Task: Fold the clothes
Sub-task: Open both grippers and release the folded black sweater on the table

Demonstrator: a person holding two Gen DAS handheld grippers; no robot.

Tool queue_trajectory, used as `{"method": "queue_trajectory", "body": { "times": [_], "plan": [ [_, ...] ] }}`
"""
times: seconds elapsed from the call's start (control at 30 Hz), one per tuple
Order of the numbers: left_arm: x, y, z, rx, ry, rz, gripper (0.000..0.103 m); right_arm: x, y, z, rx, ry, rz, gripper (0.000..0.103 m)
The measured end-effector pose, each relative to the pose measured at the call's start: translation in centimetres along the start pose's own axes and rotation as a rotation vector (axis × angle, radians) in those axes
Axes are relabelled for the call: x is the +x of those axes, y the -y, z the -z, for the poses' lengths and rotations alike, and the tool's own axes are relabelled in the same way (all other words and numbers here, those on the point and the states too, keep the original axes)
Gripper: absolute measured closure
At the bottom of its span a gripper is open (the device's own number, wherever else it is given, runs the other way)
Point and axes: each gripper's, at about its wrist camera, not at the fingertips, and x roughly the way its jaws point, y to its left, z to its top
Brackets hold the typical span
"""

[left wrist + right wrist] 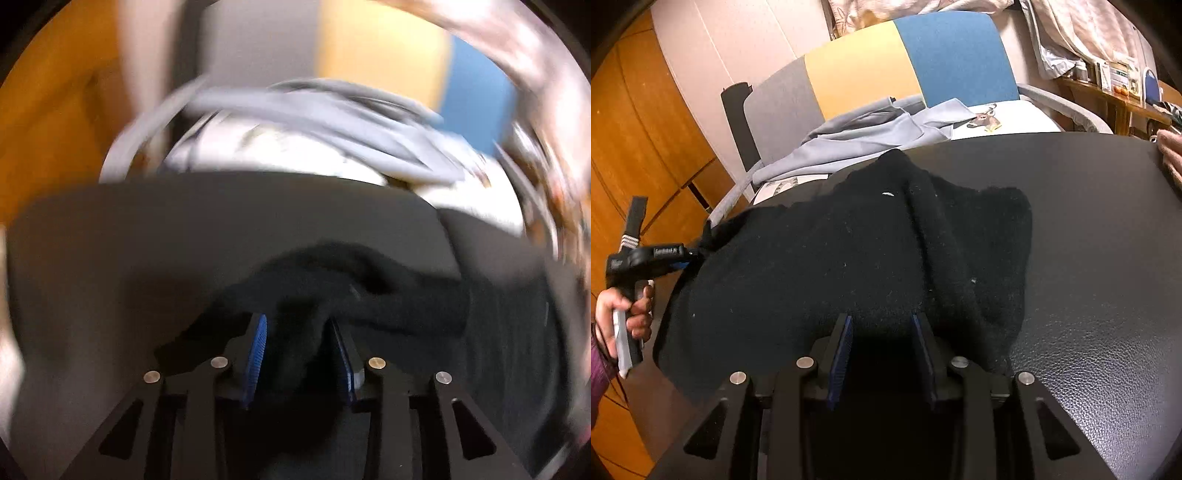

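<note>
A black fleece garment (849, 258) lies spread on the dark table (1100, 258). My left gripper (297, 321) is shut on a bunched fold of the black garment (332, 280); the left wrist view is motion-blurred. In the right wrist view the left gripper (689, 254) holds the garment's left corner at the table's left edge. My right gripper (882, 321) sits at the garment's near edge with black cloth between its blue pads (842, 354); the jaws stand partly apart and the grip is hidden in shadow.
A grey-blue garment (871, 136) and a white printed cloth (1001, 118) lie on a chair (871, 62) behind the table. Wooden cabinets (639, 140) stand at left. A cluttered shelf (1115, 85) is at the far right.
</note>
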Motion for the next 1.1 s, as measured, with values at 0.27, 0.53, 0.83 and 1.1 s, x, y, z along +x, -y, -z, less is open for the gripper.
{"method": "queue_trajectory", "body": {
  "times": [0.27, 0.53, 0.83, 1.1],
  "plan": [
    [-2.4, -6.1, 4.2, -0.115, -0.053, 0.110, 0.058, -6.2, 2.5, -0.5, 0.021, 0.105, 0.047, 0.068],
    [-5.9, -6.1, 9.6, 0.048, -0.030, 0.146, 0.047, -6.2, 4.7, -0.7, 0.012, -0.035, -0.008, 0.067],
    [-8.4, -4.6, 11.2, 0.120, 0.077, 0.108, 0.052, -4.3, 3.5, 0.8, -0.027, -0.097, -0.062, 0.072],
    [-8.2, -2.9, 11.5, 0.195, 0.073, 0.187, 0.052, -5.2, 3.3, 1.5, -0.036, -0.084, -0.111, 0.073]
  ]
}}
